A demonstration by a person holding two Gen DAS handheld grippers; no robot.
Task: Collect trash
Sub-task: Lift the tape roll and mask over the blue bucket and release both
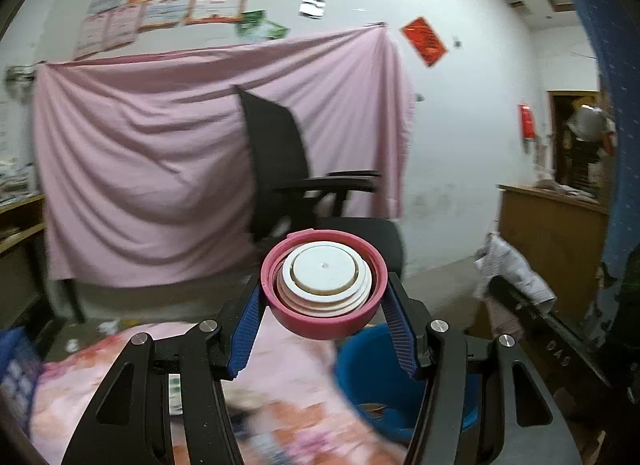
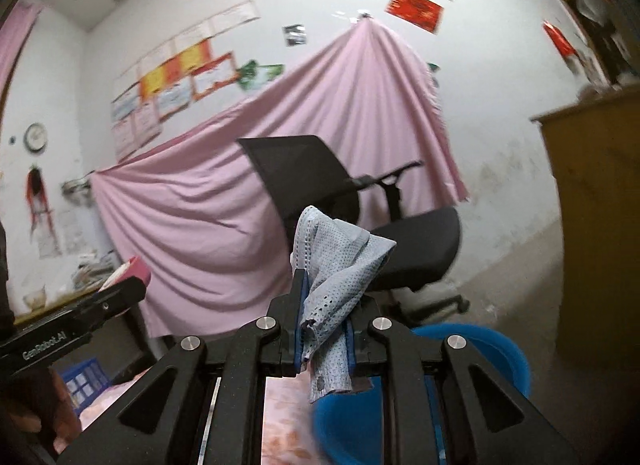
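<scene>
**Pink lid and grey cloth held up over a blue bin**

The pink lid (image 1: 324, 285), round with a white insert inside its rim, was held between the blue fingertip pads (image 1: 250, 329) of the left gripper (image 1: 325, 305). The jaws were seen about half open, with a pad pressed against each side of the lid, and the lid's open face was turned toward the camera. The lid was carried in the air, above a pink floral cover (image 1: 280, 377) and above the near rim of a blue bin (image 1: 372, 377).

A crumpled grey perforated cloth (image 2: 336, 285) was pinched in the right gripper (image 2: 324, 341), whose jaws were nearly closed on it. The upper part of the cloth stood bunched above the fingertips, and its lower end hung down over the blue bin (image 2: 508, 353). In the left wrist view, the right gripper with its cloth (image 1: 512, 269) was seen at the right edge, and in the right wrist view the left gripper's body (image 2: 80, 317) was seen at the left edge.

Behind both grippers, a black office chair (image 1: 280, 153) was placed in front of a pink sheet (image 1: 140, 145) hung across a white wall. A wooden cabinet (image 2: 600, 225) was seen at the right. Both views were somewhat blurred.
</scene>
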